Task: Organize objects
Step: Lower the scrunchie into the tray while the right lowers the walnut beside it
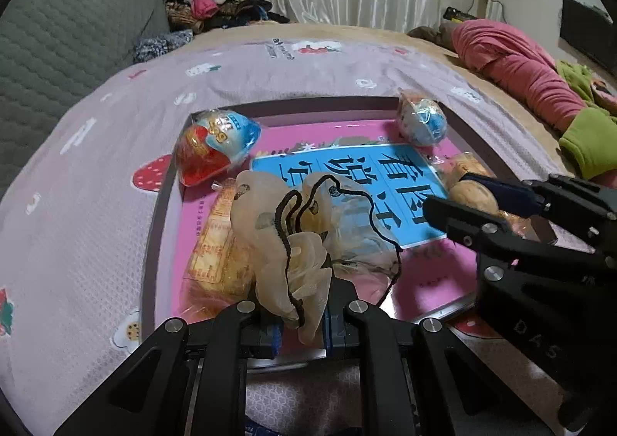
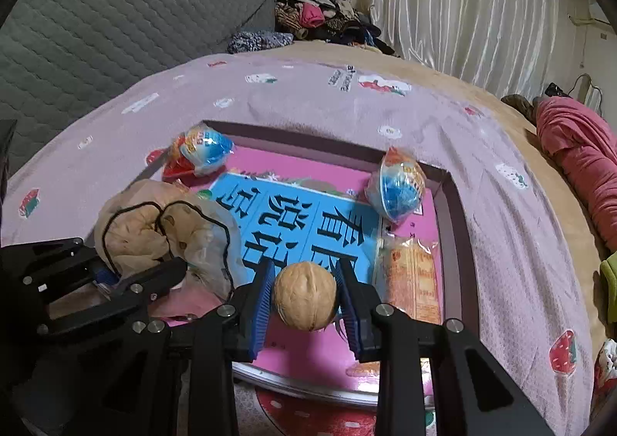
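Observation:
My left gripper [image 1: 304, 320] is shut on the neck of a beige mesh drawstring pouch [image 1: 285, 243] with a black cord, held over the pink board in the tray [image 1: 162, 212]. The pouch also shows in the right wrist view [image 2: 154, 231], with the left gripper [image 2: 115, 274] beside it. My right gripper [image 2: 304, 301] is shut on a walnut [image 2: 304, 295], just above the board's blue panel [image 2: 293, 231]. In the left wrist view the right gripper [image 1: 462, 196] holds the walnut [image 1: 472, 198] at the right.
Two wrapped toy eggs lie in the tray, one at the far left [image 1: 216, 146] and one at the far right [image 1: 422, 121]. An orange snack packet [image 2: 414, 281] lies at the tray's right side. The tray sits on a lilac bedspread [image 1: 96, 227]. Pink clothing [image 1: 520, 69] lies at the right.

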